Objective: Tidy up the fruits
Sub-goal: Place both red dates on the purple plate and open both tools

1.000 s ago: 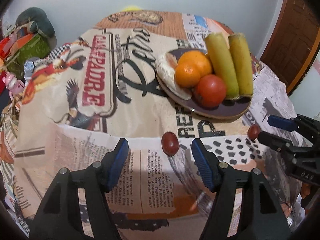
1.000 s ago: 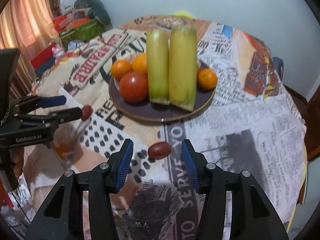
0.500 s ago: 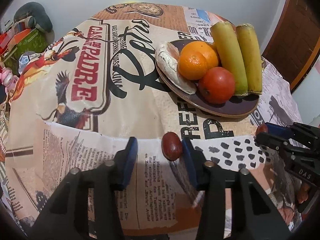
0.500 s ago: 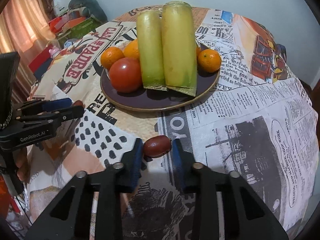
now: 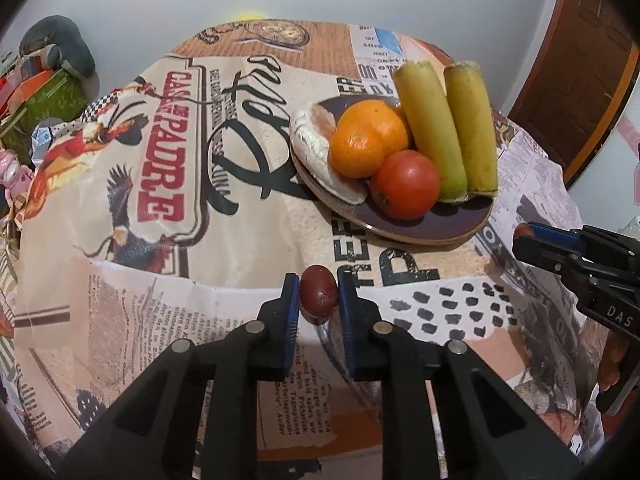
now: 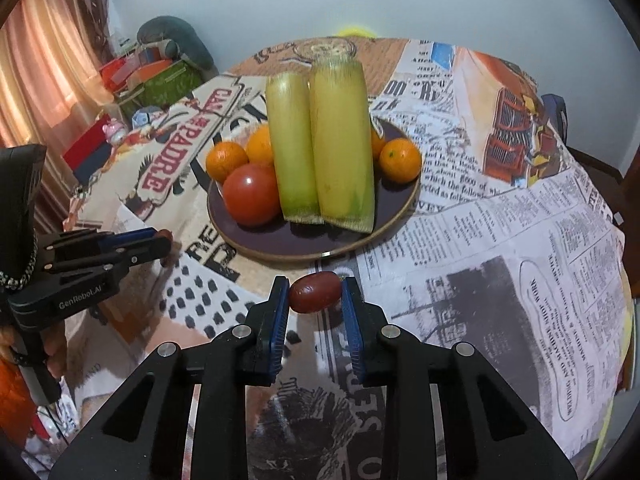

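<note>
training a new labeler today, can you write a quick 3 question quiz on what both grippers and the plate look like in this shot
1. True or false: each gripper is closed on a small dark red fruit.
2. Multiple choice: where are the two long yellow-green corn pieces? A) on the tablecloth beside the plate B) on the dark plate C) in the right gripper
3. Short answer: which fruit on the plate lies nearest the left gripper?

Key
1. True: the left gripper pinches one dark red fruit, the right gripper another.
2. B
3. The red tomato.
</note>
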Action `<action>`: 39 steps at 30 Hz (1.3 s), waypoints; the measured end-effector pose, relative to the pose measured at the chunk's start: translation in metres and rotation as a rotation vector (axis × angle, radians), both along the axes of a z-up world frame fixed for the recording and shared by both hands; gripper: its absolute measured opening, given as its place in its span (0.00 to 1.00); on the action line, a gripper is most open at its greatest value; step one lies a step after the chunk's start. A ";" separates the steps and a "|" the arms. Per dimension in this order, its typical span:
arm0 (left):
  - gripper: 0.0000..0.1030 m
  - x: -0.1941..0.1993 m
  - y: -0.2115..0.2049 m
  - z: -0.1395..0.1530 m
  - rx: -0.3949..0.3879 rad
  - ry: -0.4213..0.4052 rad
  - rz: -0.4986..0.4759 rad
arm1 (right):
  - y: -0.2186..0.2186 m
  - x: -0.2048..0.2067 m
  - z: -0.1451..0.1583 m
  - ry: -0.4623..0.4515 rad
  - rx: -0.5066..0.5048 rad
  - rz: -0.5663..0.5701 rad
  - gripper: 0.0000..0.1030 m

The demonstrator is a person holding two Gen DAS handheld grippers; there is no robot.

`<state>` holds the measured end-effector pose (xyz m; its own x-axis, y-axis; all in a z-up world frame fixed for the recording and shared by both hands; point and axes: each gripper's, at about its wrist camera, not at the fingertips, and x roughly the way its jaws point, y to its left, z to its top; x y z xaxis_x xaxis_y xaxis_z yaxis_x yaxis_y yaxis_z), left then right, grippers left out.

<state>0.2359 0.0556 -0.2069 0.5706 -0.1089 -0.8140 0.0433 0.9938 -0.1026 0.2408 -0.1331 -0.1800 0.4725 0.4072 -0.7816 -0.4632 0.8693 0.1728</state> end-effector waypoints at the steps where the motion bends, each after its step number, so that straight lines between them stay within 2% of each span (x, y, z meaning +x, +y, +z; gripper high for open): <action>1: 0.18 0.000 0.000 0.003 -0.003 -0.005 0.001 | 0.000 0.000 0.002 -0.007 0.003 0.000 0.24; 7: 0.18 0.001 -0.005 0.018 -0.030 -0.043 -0.008 | 0.006 0.004 0.011 -0.030 0.020 0.003 0.24; 10: 0.18 0.006 -0.013 0.022 -0.019 -0.059 -0.022 | 0.010 0.008 0.013 -0.033 0.030 0.005 0.24; 27: 0.18 0.044 -0.027 0.010 -0.017 -0.044 -0.051 | 0.033 0.026 -0.007 0.014 0.051 0.033 0.24; 35: 0.18 0.046 -0.032 0.009 0.017 -0.055 -0.079 | 0.035 0.030 -0.015 0.028 0.031 0.044 0.24; 37: 0.19 0.047 -0.032 0.009 0.014 -0.054 -0.078 | 0.035 0.030 -0.016 0.026 0.029 0.038 0.24; 39: 0.26 0.047 -0.030 0.009 0.015 -0.049 -0.066 | 0.035 0.031 -0.015 0.029 0.028 0.037 0.24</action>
